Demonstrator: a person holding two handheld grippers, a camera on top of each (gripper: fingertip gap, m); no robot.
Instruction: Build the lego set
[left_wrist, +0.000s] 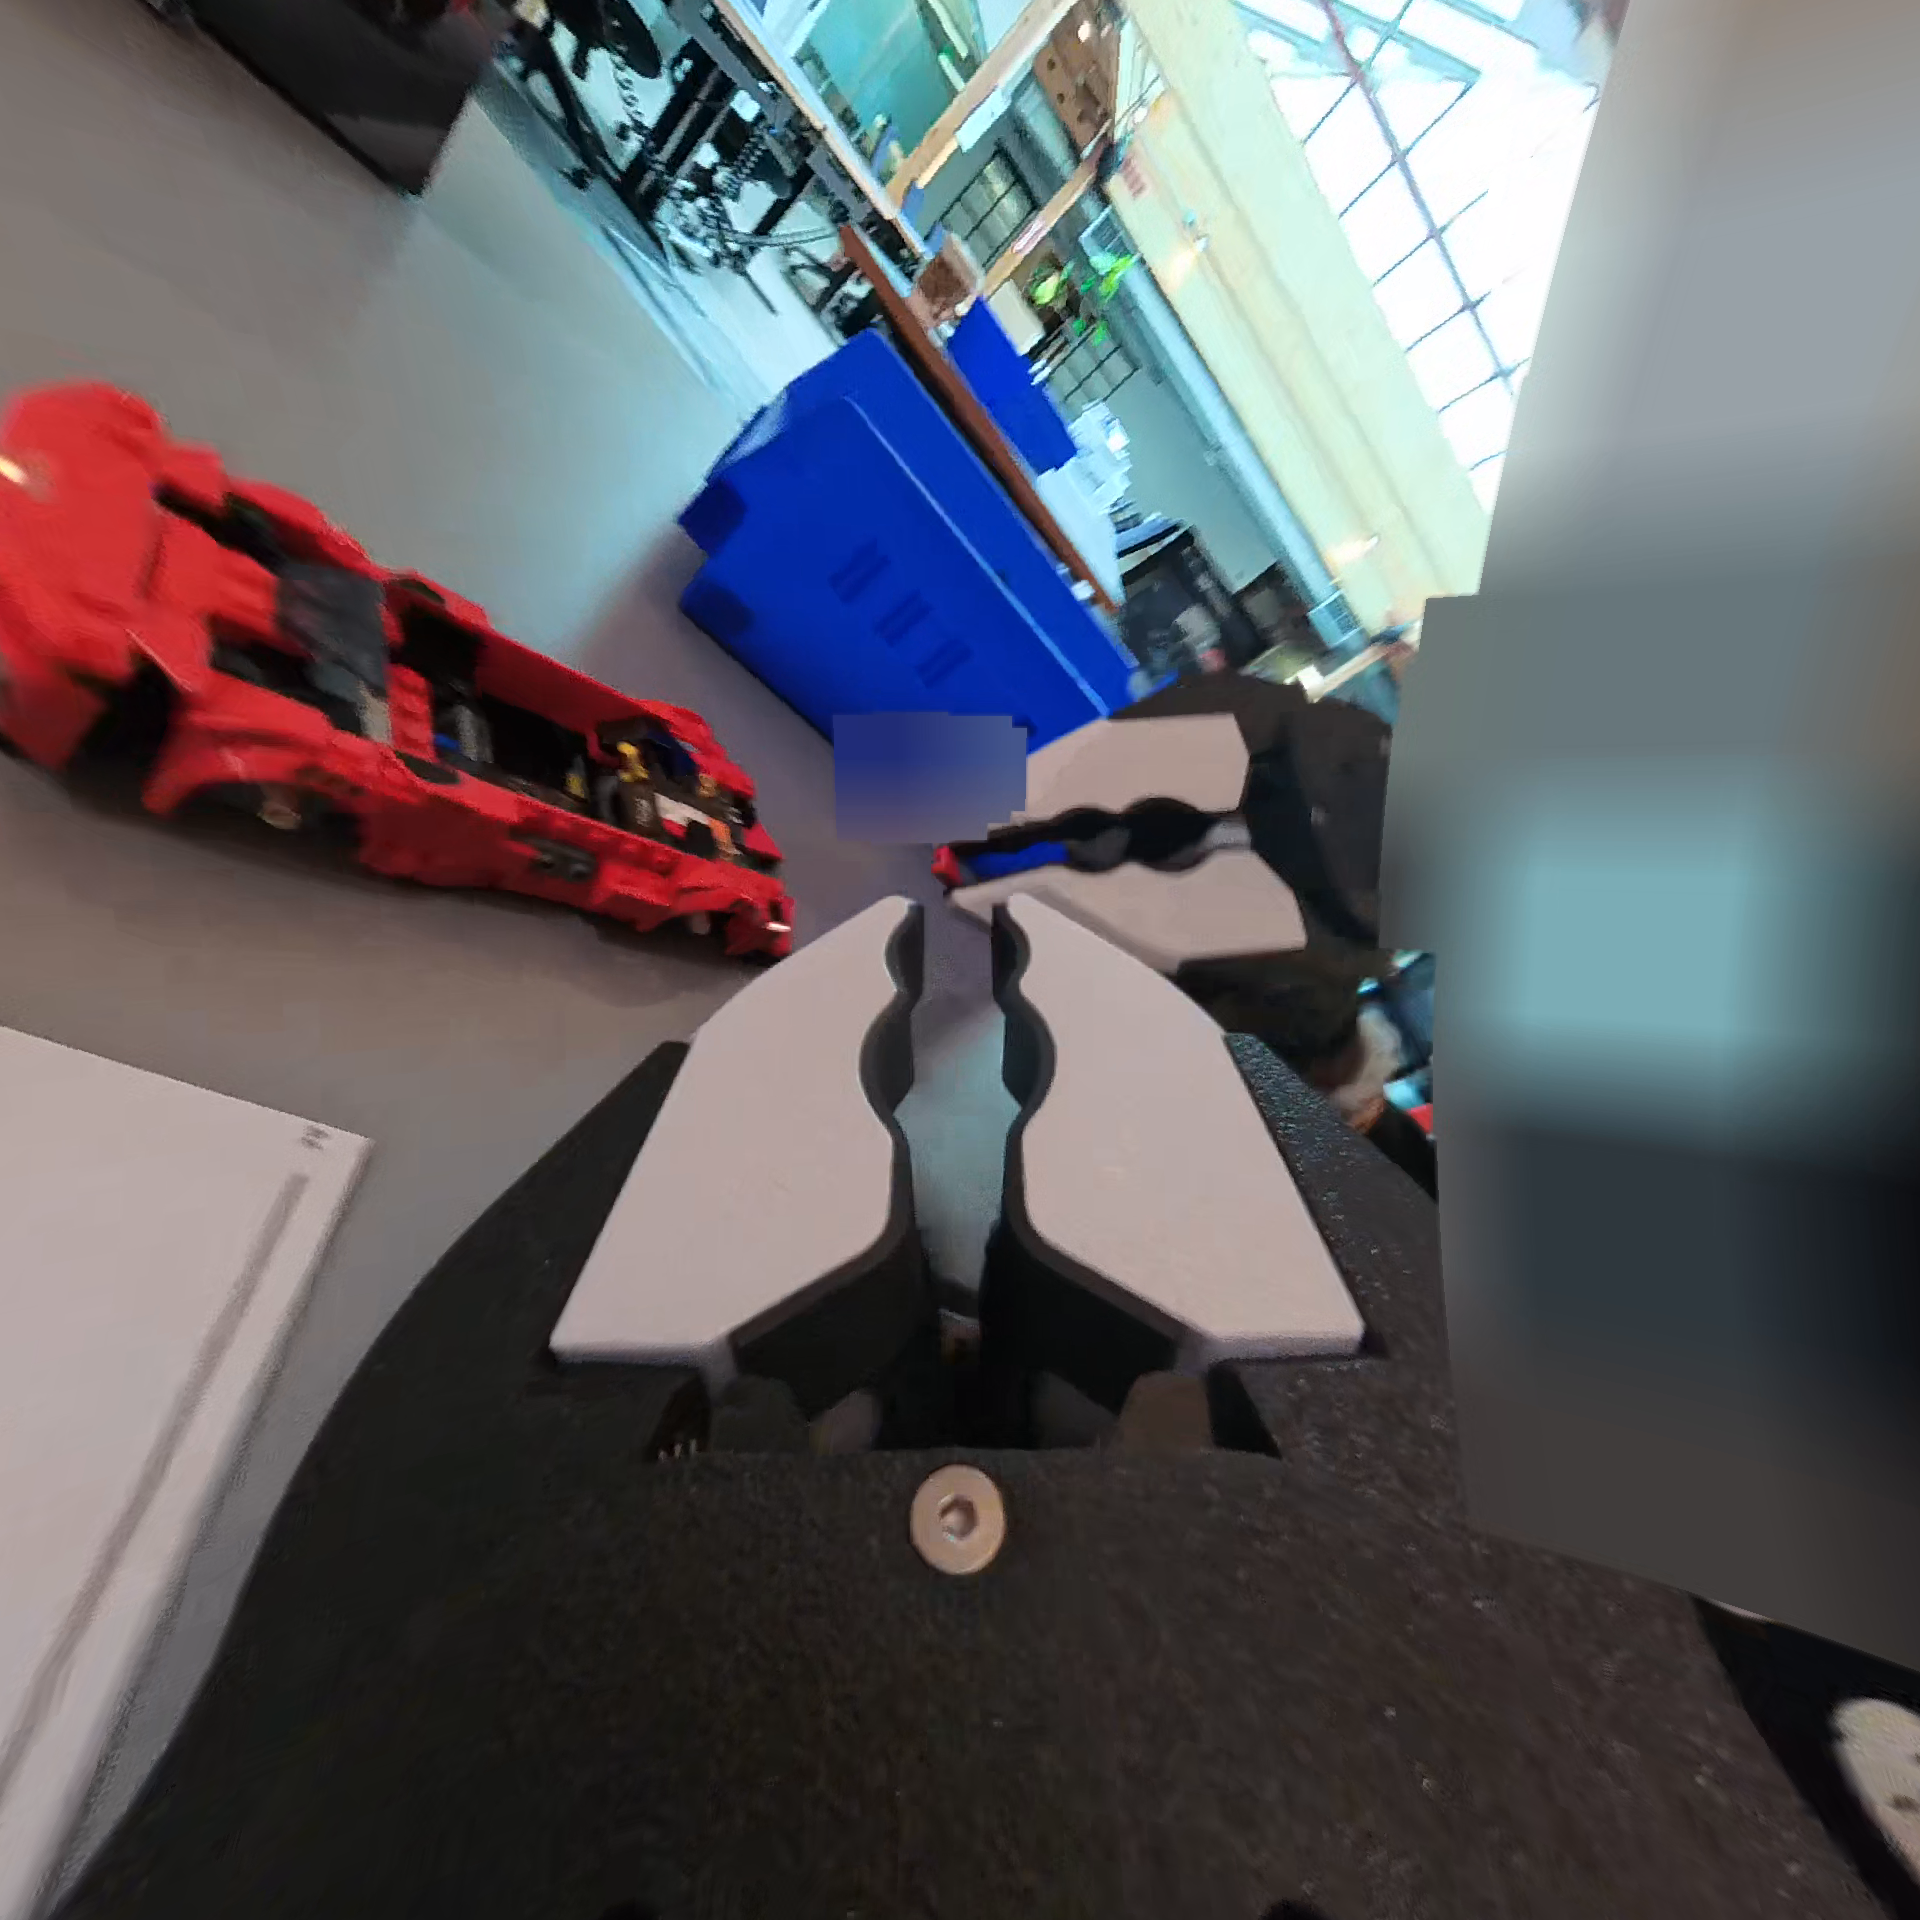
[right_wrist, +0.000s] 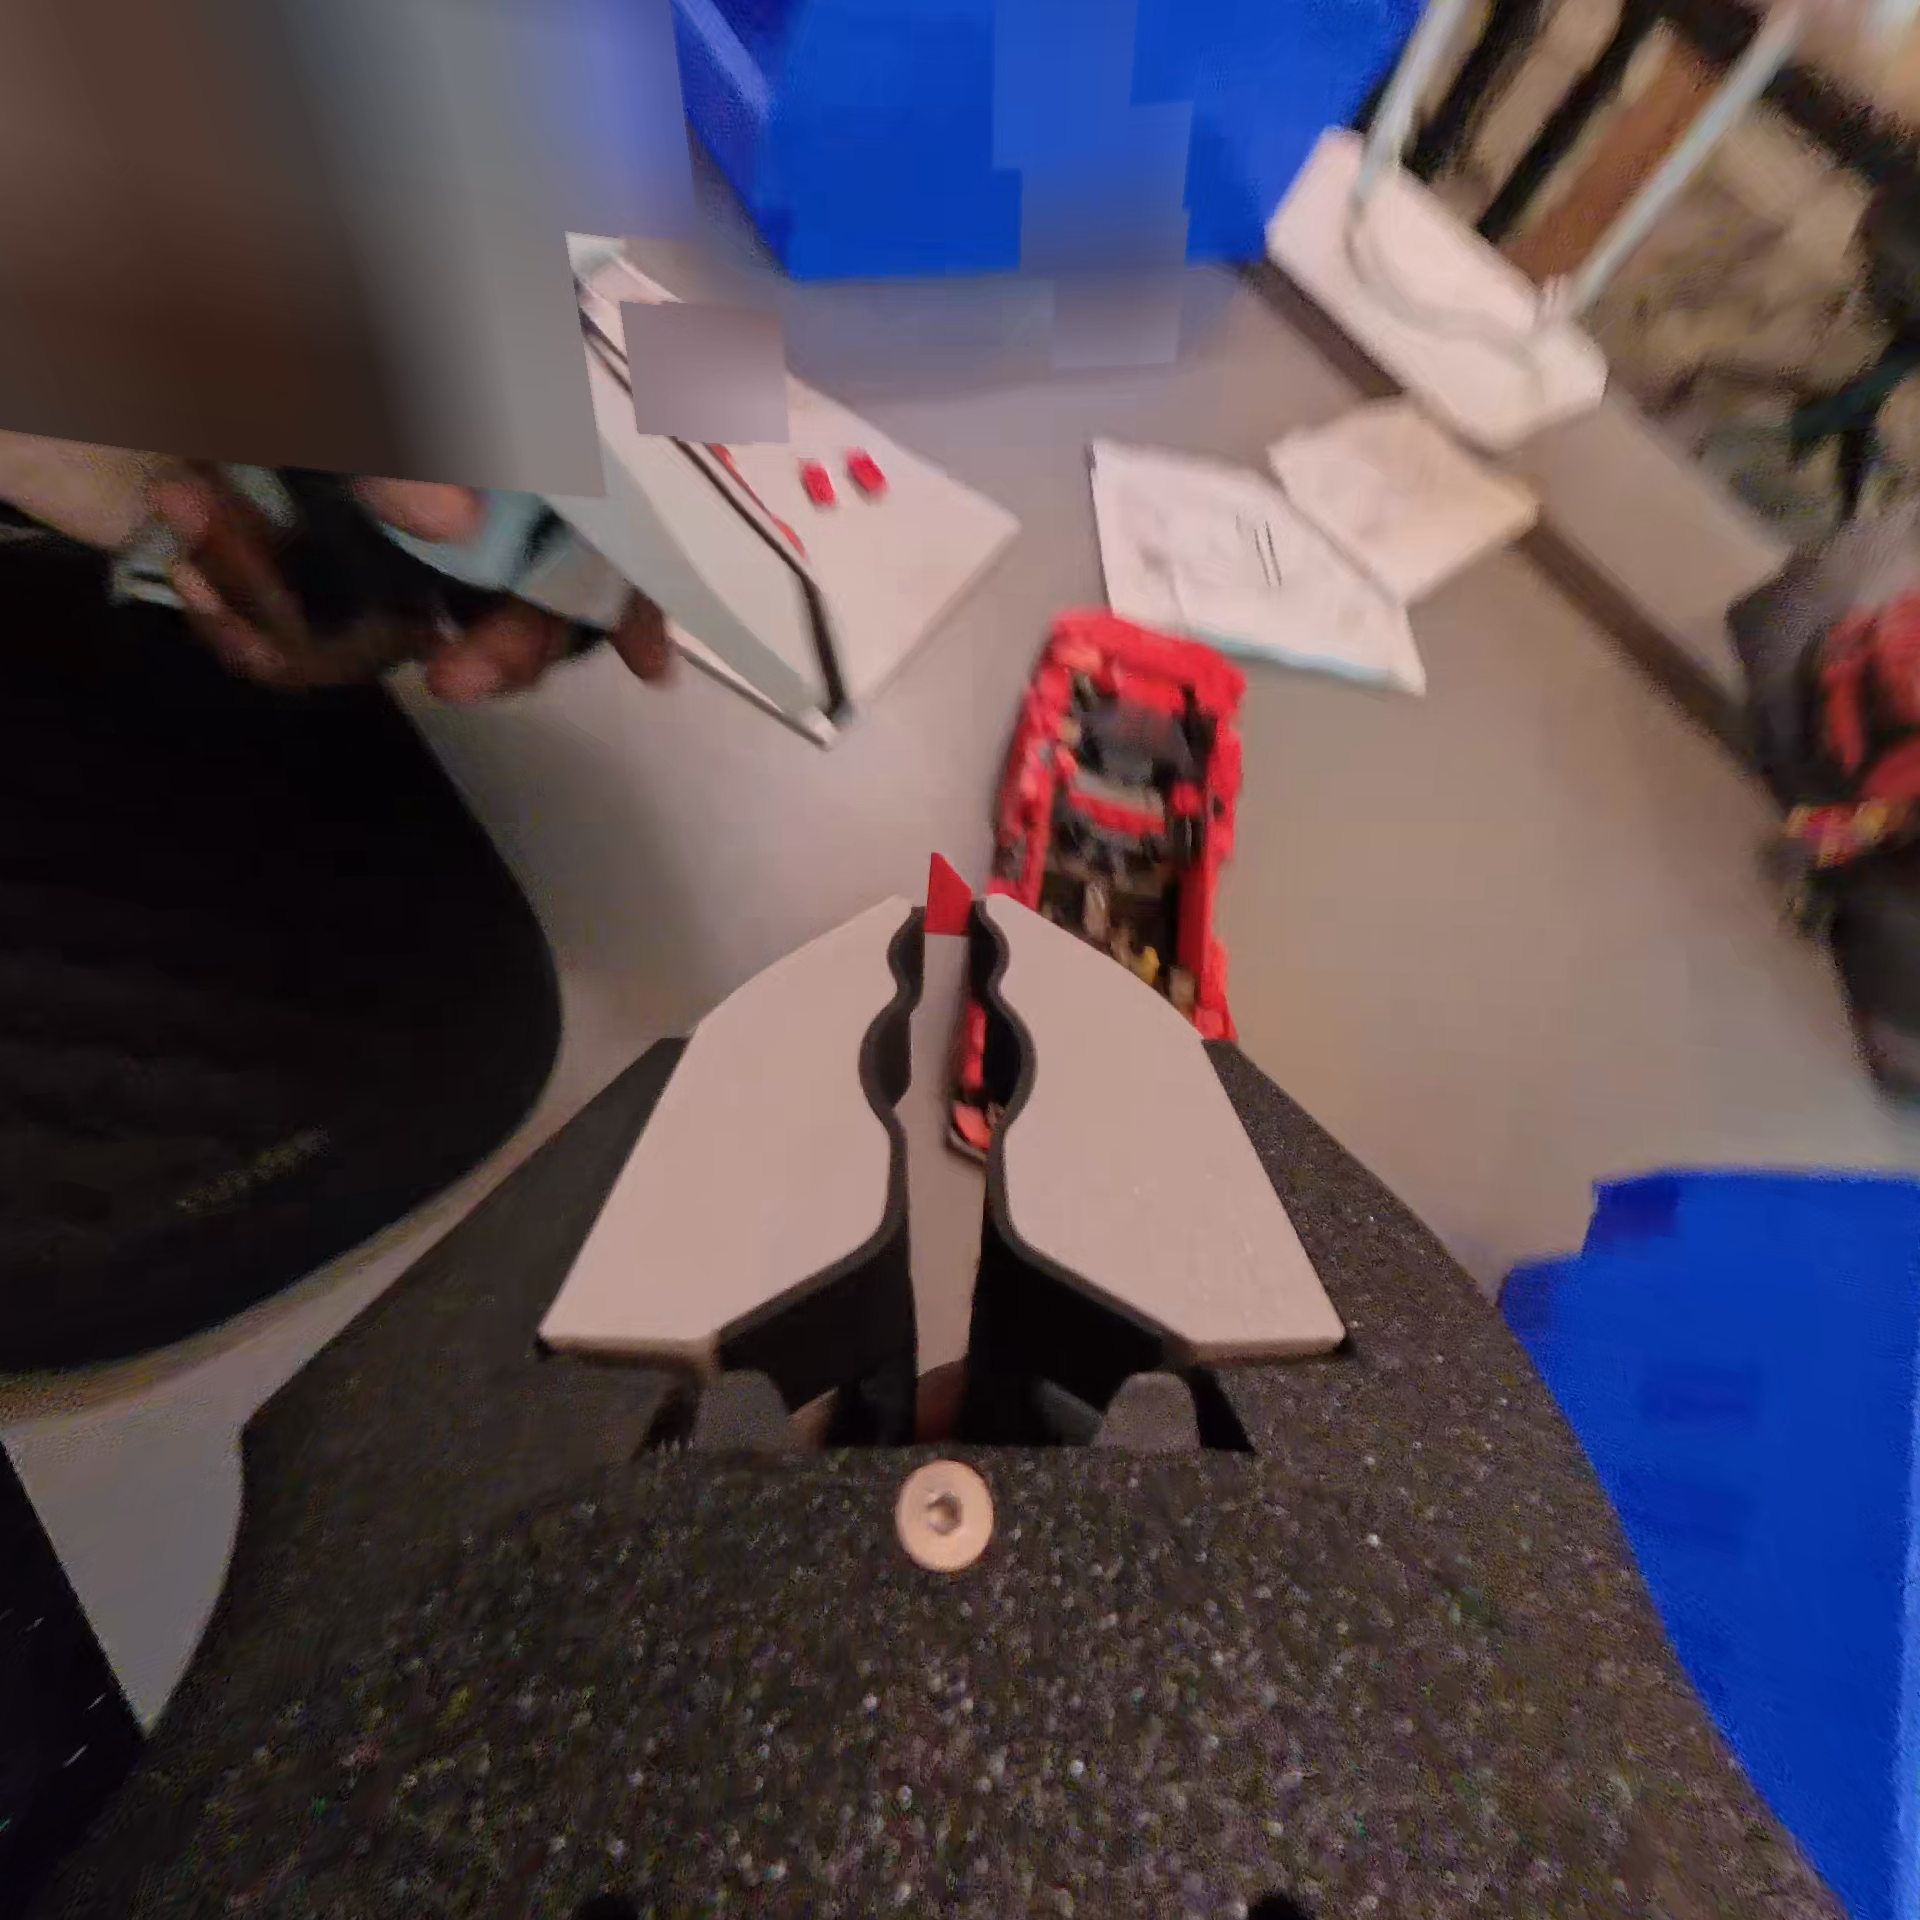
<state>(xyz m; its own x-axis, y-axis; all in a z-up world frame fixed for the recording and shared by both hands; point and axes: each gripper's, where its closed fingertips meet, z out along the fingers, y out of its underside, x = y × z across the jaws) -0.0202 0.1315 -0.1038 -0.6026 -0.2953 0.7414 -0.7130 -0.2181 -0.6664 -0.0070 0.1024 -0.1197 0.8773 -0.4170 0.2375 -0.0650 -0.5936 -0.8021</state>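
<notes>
1. One red car (right_wrist: 1117, 821) lies on the grey table (right_wrist: 1403, 935), largely built: body shell and nose look complete; the middle stands open, showing dark inner parts, so roof or cover pieces seem yet to go on.
2. Right gripper (right_wrist: 948, 909) pinches a small red piece (right_wrist: 943, 896) at its fingertips; jaws are narrow, gripping that piece; it hovers above the table, just short of the car's near end; in the left wrist view the same gripper (left_wrist: 961, 883) shows the piece (left_wrist: 948, 862) poking out at its tip.
3. Left gripper (left_wrist: 958, 914) has a narrow gap with nothing between its fingers; its tip sits close to the right gripper's tip, well clear of the car (left_wrist: 395, 686).
4. Two more small red pieces (right_wrist: 842, 478) wait on a white sheet (right_wrist: 914, 561) beyond the car; loose paper sheets (right_wrist: 1247, 571) lie near it; a blue bin (left_wrist: 894, 561) stands behind.
5. Judgement: the build is late-stage; left to do are seating the held piece, then the two waiting ones, and whatever closes the open middle; exact slot for the held piece cannot be told.
</notes>
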